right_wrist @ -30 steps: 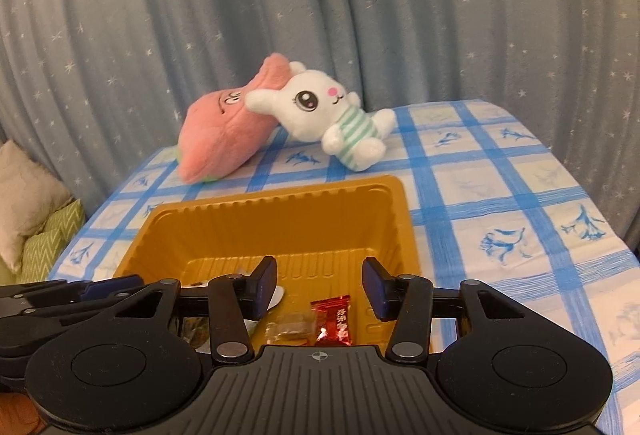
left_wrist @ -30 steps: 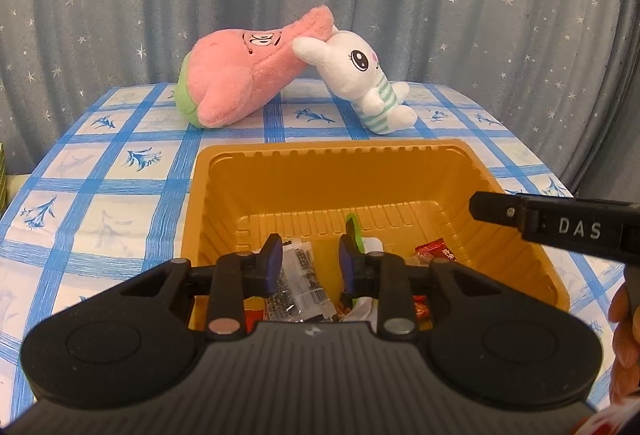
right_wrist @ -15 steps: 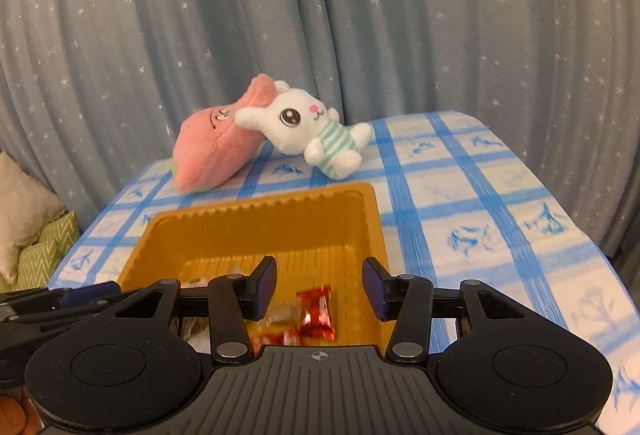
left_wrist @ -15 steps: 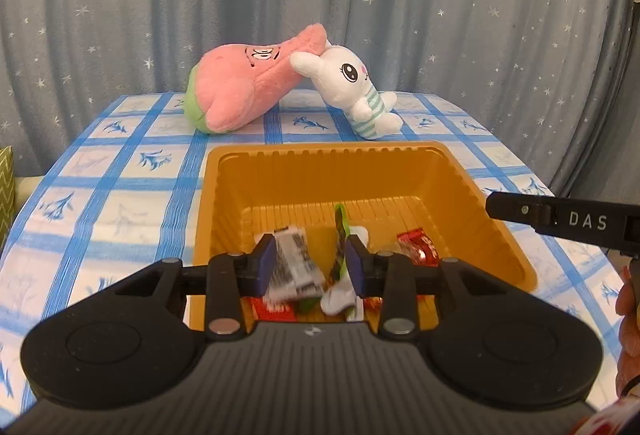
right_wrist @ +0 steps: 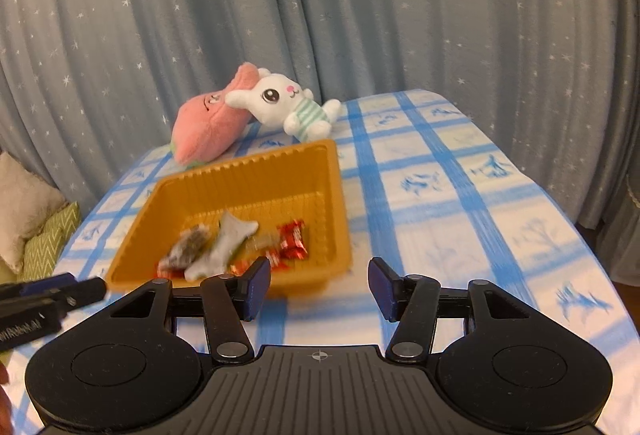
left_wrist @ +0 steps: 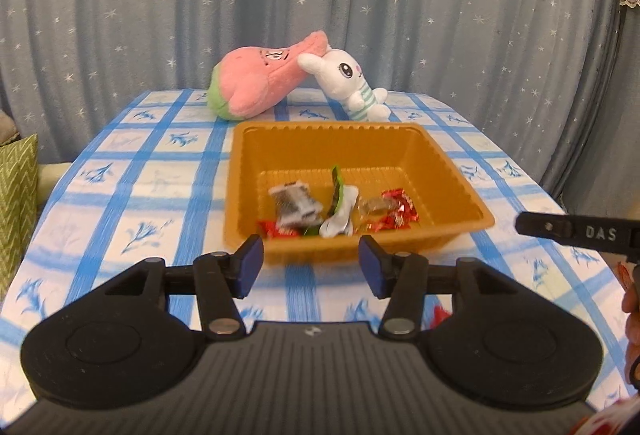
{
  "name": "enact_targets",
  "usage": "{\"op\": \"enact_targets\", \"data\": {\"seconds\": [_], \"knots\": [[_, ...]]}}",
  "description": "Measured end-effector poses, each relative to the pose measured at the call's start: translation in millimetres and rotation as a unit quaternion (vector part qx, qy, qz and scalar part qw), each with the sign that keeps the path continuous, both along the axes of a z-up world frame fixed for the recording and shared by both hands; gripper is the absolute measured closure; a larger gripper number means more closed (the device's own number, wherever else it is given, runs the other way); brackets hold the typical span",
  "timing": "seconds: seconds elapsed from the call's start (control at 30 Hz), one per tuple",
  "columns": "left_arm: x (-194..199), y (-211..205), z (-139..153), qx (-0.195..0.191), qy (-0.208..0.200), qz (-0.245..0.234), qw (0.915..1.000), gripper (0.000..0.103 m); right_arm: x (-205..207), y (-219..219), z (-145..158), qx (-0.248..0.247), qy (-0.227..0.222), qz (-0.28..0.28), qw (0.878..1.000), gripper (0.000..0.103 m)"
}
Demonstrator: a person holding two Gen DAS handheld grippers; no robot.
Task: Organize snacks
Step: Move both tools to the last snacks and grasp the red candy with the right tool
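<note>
An orange plastic tray (left_wrist: 448, 171) (right_wrist: 340, 219) stands on the blue-checked tablecloth. Several wrapped snacks lie in its near half: a grey-and-white packet (left_wrist: 294, 203), a green-and-white wrapper (left_wrist: 340, 211) and red foil candies (left_wrist: 398, 209) (right_wrist: 294, 241). My left gripper (left_wrist: 311, 267) hangs over the cloth just short of the tray's near wall, jaws opening, nothing between them. My right gripper (right_wrist: 319, 285) hovers off the tray's near right corner, jaws also opening and empty. Each gripper's finger shows at the edge of the other's view.
A pink plush (left_wrist: 260, 79) (right_wrist: 208, 127) and a white bunny plush (left_wrist: 348, 79) (right_wrist: 296, 103) lie at the table's far edge against a starry grey curtain. Green and beige cushions (right_wrist: 44, 231) sit off the table's left side. A red wrapper (left_wrist: 440, 315) peeks out under my left gripper.
Both grippers have pulled back from over the tray toward the near table edge. Their jaws have widened. The snacks stay in the tray.
</note>
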State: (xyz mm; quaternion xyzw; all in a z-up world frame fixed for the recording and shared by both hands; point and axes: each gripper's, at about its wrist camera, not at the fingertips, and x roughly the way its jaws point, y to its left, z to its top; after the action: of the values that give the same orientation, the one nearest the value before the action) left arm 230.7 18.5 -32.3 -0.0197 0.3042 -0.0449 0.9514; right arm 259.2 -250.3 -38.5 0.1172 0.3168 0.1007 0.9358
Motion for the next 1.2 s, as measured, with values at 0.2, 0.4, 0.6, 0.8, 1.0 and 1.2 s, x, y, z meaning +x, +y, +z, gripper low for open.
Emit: {"op": "enact_targets", "data": {"seconds": [0.2,0.4,0.6,0.8,1.0,1.2], "knots": [[-32,11,-5,0.000,0.008,0.008,0.9999,0.050,-42,-4,-11,0.000,0.014,0.004,1.000,0.048],[-49,14,-21,0.012,0.030,0.010,0.9994,0.049,-73,14,-24,0.001,0.034,0.036,0.999,0.048],[-54,19,-37,0.017,0.048,0.009,0.9987,0.049,-73,30,-33,0.006,0.048,0.059,0.997,0.048],[-52,25,-44,0.010,0.055,0.011,0.9984,0.044,-65,43,-40,0.031,0.062,0.069,0.995,0.048],[-50,25,-50,0.006,0.062,0.010,0.9980,0.041,-54,55,-48,0.041,0.074,0.071,0.994,0.048],[-47,27,-53,0.002,0.065,0.011,0.9978,0.039,-38,64,-57,0.050,0.087,0.061,0.993,0.048]]}}
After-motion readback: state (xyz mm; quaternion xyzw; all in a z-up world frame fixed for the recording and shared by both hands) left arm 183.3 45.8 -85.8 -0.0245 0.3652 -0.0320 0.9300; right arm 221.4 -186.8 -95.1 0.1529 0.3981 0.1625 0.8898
